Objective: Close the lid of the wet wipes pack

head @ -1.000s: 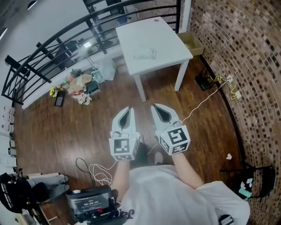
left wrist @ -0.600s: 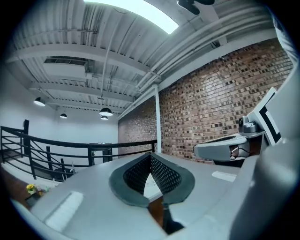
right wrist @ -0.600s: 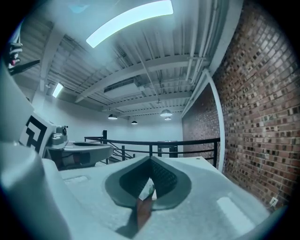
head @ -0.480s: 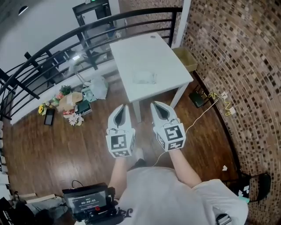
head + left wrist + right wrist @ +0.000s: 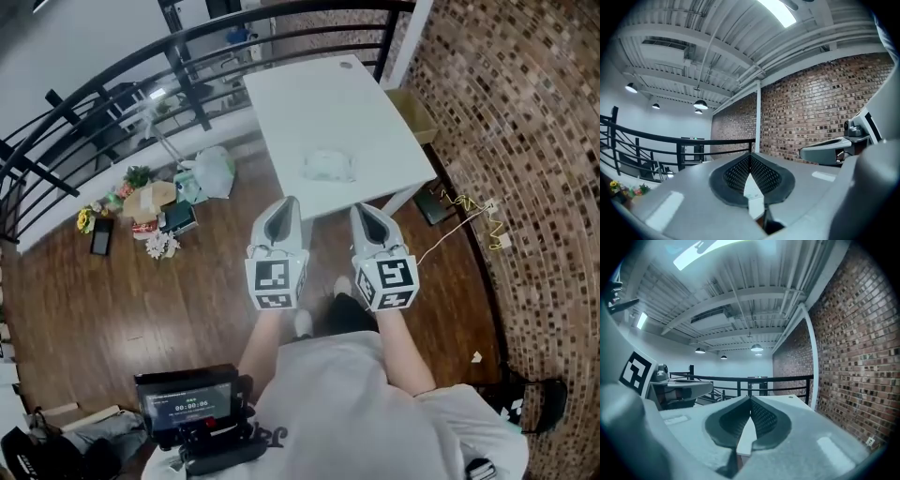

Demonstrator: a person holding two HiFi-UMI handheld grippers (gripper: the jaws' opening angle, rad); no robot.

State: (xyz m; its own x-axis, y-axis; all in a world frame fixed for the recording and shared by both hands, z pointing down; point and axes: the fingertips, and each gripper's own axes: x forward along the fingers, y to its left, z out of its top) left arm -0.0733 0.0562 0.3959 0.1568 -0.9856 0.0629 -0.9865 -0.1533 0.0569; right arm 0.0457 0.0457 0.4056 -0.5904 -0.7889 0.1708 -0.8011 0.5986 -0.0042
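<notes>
White table (image 5: 300,103) sits nearer the left tool (image 5: 287,204) and right tool (image 5: 363,210) now.

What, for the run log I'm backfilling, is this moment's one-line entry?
stage: before contact | left claw: shut, empty | right claw: shut, empty | wipes pack: on white table, untouched, lid state unclear

This looks like a loft-style studio or workspace on an upper level. An exposed brick wall (image 5: 525,141) runs along one side, and a black metal railing (image 5: 112,84) guards the edge of the dark wooden floor (image 5: 141,300). Overhead is a bare industrial ceiling (image 5: 717,42) with beams, pipes and pendant lamps (image 5: 701,104). A plain white table (image 5: 309,103) stands by the wall, with loose cables (image 5: 459,220) and a heap of bags and flowers (image 5: 155,202) on the floor.
</notes>
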